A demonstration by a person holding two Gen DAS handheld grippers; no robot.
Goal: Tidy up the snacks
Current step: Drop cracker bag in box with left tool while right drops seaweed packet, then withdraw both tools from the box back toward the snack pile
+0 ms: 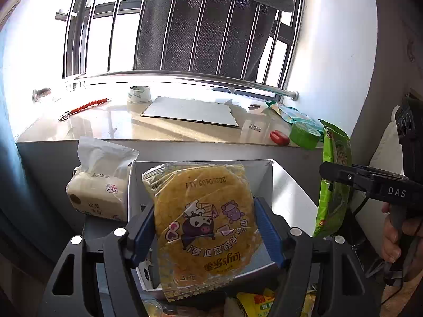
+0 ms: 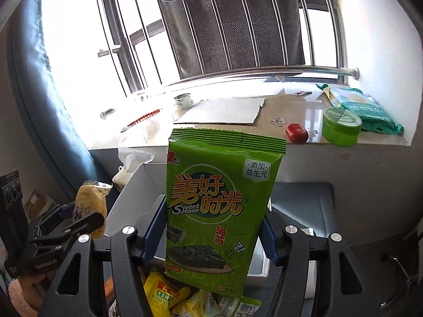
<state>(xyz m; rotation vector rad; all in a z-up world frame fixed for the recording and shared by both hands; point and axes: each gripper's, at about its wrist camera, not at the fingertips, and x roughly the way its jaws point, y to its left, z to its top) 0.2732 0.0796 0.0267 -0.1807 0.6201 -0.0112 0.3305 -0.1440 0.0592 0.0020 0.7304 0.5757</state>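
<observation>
Roughly largest first: window (image 1: 185, 26) with metal bars and a dark mesh sheet behind them, and a glossy stone windowsill (image 1: 105, 126) under it. On the sill lie a flat grey cardboard sheet (image 1: 190, 115), a crinkly teal bag (image 2: 367, 108), a round green plastic tub (image 2: 341, 126), a tape roll (image 1: 138, 93), a small glossy red case (image 2: 296, 133) and a thin tool with an orange ribbed grip (image 1: 87, 107).

Below the sill sits a white open-top cardboard box (image 1: 290, 190), rectangular with thin walls; a soft plastic-wrapped tissue pack (image 1: 100, 185) stands just left of it.

Left claw (image 1: 203, 237): black frame, blue ribbed pads, clamped on both side edges of the cracker pack (image 1: 203, 224), a clear crimped wrapper with a round, grainy yellow disc inside and a cartoon print. It is held upright above the box.

Right claw (image 2: 214, 235): same build, pads pressing the sides of the seaweed packet (image 2: 219, 206), a flat, glossy green foil pouch with a serrated top edge. It is upright, also over the box, right of the cracker pack.

More yellow snack wrappers (image 2: 164, 295) lie piled beneath both claws, at the bottom edge.
</observation>
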